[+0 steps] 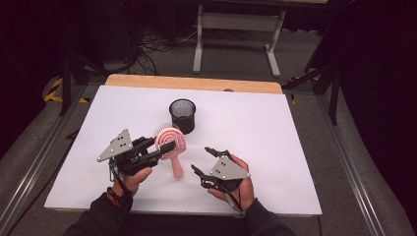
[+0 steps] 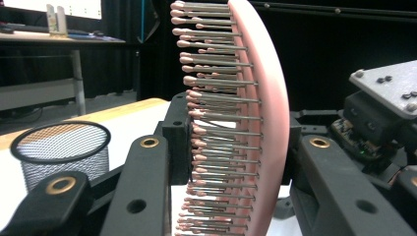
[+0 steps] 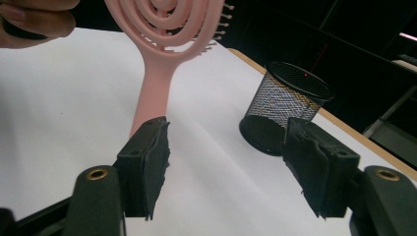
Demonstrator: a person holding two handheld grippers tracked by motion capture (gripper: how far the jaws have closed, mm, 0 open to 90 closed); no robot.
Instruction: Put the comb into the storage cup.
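A pink hairbrush [image 1: 170,139] with a round spiral head stands tilted, head up and handle down toward the white table [image 1: 275,147]. My left gripper [image 1: 160,146] is shut on the head, one jaw on the bristle side and one on the back; in the left gripper view the bristles [image 2: 216,123] point left between the jaws. My right gripper [image 1: 200,158] is open just right of the handle, nothing between its fingers. In the right gripper view [image 3: 228,152] the brush's handle [image 3: 155,93] runs down behind the left fingertip [image 3: 150,152]; I cannot tell whether they touch.
A black mesh cup [image 1: 182,115] stands upright just behind the brush, also seen as the mesh cup [image 3: 285,103] ahead of my right jaws. The table's wooden far edge [image 1: 196,82] lies beyond it. Desk legs [image 1: 199,44] stand on the floor behind.
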